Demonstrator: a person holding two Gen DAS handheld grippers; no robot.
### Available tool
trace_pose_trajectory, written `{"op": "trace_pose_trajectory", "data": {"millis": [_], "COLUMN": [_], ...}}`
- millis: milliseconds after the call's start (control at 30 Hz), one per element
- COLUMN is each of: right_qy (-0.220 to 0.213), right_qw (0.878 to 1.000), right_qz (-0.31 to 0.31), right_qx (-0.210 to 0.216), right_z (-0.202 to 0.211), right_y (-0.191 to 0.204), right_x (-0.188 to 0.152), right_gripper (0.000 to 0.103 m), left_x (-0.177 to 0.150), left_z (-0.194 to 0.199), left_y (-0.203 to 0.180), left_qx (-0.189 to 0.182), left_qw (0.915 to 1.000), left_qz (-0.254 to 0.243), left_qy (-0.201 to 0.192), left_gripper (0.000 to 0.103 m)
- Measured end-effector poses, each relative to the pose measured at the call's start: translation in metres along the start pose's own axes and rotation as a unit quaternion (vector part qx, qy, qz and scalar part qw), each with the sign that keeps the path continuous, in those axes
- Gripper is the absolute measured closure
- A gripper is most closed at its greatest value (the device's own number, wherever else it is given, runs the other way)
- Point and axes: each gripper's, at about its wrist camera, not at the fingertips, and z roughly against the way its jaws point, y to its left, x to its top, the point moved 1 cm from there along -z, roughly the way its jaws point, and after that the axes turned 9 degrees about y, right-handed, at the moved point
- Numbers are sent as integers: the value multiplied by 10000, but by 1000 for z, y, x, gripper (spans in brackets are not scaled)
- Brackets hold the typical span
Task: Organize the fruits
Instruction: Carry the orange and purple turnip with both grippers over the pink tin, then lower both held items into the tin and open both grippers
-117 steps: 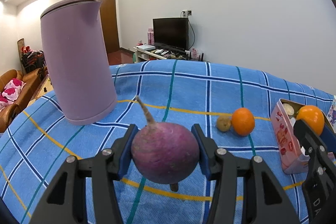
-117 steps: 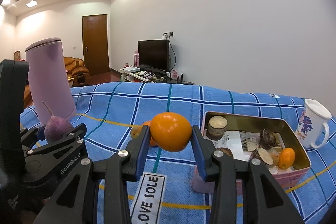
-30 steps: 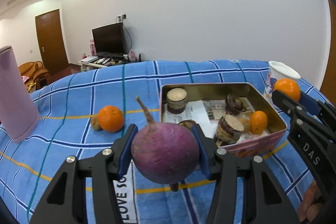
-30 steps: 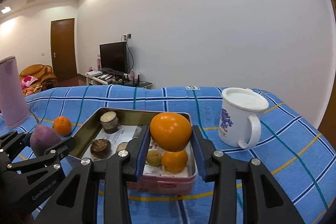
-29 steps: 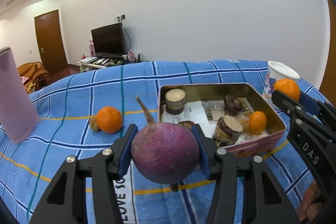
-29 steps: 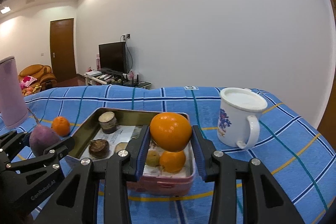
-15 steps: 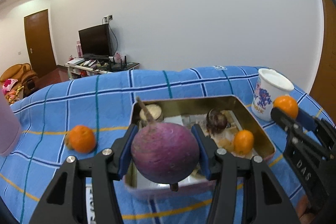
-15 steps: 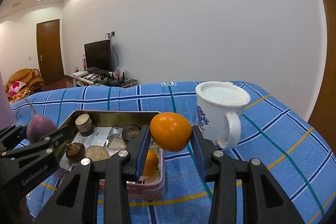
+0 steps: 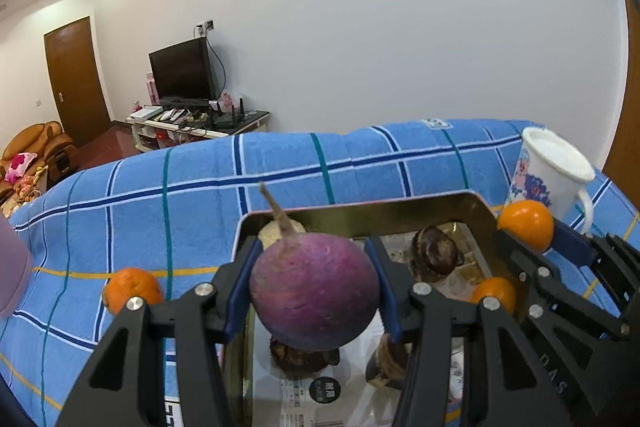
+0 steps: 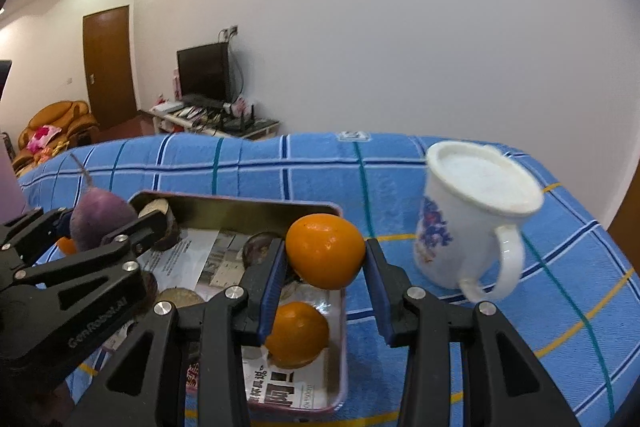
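Observation:
My left gripper is shut on a purple turnip and holds it above the left part of a pink metal tin. My right gripper is shut on an orange and holds it above the tin's right edge. The tin holds a small orange, dark cut pieces and printed paper. Another orange lies on the blue checked cloth left of the tin. The right gripper with its orange shows in the left wrist view, and the left gripper with the turnip in the right wrist view.
A white flowered mug stands right of the tin, close to the right gripper. A lilac kettle's edge shows at far left. The blue checked cloth covers the table. A TV stand and sofa lie beyond.
Both grippers have moved forward and down over the tin, still holding the turnip and the orange. The tin and mug now look nearer and larger.

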Motion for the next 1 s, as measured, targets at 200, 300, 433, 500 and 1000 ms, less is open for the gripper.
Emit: {"op": "trace_pose_trajectory", "data": {"millis": [200, 300, 433, 500, 1000], "right_qy": [217, 332, 481, 500, 419], "right_qw": [9992, 9982, 9971, 9969, 9939], "right_qz": [185, 390, 460, 438, 190], "right_qx": [288, 298, 369, 418, 1003], "right_z": [-11, -16, -24, -25, -22], "right_y": [10, 20, 23, 23, 7], "right_x": [3, 4, 6, 6, 3], "right_gripper": [62, 62, 62, 62, 61], "left_x": [0, 2, 4, 5, 2], "left_z": [-17, -22, -31, -32, -19], "left_y": [0, 2, 4, 4, 1], "left_qx": [8, -20, -58, -60, 124], "left_qw": [9997, 9994, 9988, 9986, 9997], "left_qz": [7, 70, 123, 112, 102], "left_qy": [233, 324, 472, 506, 169], "left_gripper": [49, 49, 49, 49, 27]}}
